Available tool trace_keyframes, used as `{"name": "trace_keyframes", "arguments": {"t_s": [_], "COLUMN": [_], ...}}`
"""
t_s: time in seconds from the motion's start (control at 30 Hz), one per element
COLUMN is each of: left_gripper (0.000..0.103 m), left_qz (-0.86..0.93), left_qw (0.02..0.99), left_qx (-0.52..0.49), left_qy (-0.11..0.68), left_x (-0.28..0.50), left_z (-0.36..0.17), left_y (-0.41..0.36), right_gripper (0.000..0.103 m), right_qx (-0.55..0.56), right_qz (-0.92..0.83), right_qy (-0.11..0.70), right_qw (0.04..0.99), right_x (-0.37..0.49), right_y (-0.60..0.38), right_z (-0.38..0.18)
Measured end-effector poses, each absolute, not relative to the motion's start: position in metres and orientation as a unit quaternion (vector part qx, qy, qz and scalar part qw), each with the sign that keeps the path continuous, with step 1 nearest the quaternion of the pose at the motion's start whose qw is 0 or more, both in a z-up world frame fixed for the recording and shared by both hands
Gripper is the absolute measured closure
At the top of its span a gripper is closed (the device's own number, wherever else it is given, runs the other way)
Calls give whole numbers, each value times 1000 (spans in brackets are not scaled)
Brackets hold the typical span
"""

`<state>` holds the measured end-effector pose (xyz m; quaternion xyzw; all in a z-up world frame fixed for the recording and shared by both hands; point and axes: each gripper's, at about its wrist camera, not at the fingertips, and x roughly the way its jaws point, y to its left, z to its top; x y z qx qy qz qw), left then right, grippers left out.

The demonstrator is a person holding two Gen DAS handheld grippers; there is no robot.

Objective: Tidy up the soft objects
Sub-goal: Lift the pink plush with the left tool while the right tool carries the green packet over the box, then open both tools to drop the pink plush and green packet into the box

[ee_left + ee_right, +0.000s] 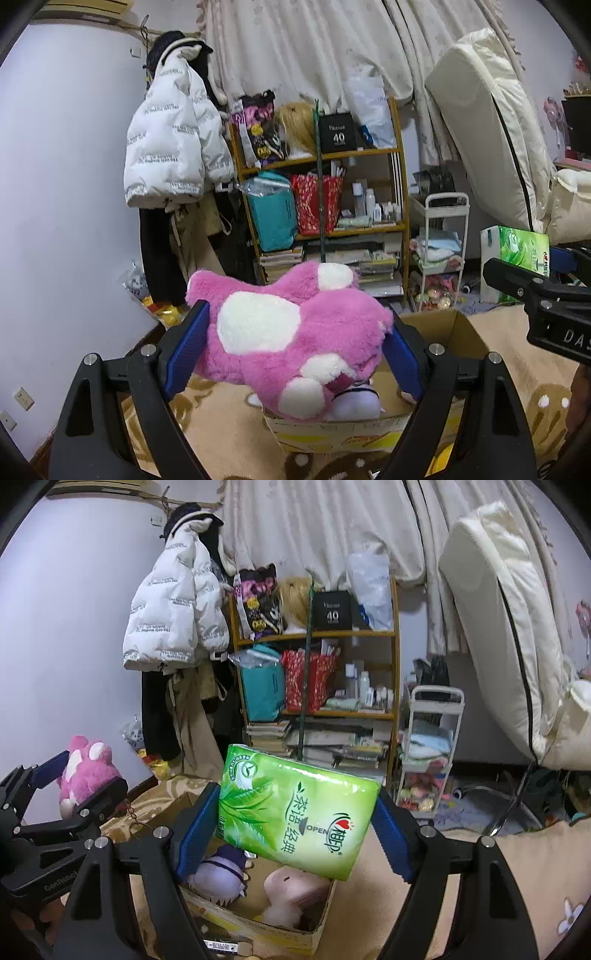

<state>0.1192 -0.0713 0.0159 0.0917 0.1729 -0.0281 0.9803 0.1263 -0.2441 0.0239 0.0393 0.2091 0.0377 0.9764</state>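
Note:
My left gripper [295, 350] is shut on a pink and white plush toy [291, 332] and holds it above the near edge of a cardboard box [332, 432]. A pale purple plush [356, 400] lies in the box beneath it. My right gripper [297, 823] is shut on a green tissue pack [295, 812] and holds it over the same box [258, 926]. In that box lie a purple plush [219, 877] and a pink plush [295, 893]. The left gripper with the pink toy [86, 771] shows at the left of the right wrist view. The tissue pack [517, 251] shows at the right of the left wrist view.
A wooden shelf [325, 155] full of bags, bottles and books stands behind. A white puffer jacket [173, 136] hangs on the wall to its left. A white trolley [441, 240] and a leaning mattress [491, 129] are to the right. The box sits on a beige patterned blanket [229, 432].

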Motion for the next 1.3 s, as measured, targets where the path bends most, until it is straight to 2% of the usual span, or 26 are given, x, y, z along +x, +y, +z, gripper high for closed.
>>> {"name": "trace_keyframes", "arguments": {"t_s": [0.63,1.3], "left_gripper": [17,15], "left_qz": [-62,-81], "left_qw": [965,956], "left_qx": [61,87], "left_qy": [246,267], "left_x": [156,160], "left_z": [-32,-51], "left_y": [-72,-77], "right_gripper": [20,19], "right_qx": [55,98], "right_qz": [65,90], "right_qy": [262,301], "right_qw": [961,944], "right_x": [144,160], "right_y": [-249,-260], "right_z": [-20,-51]}}
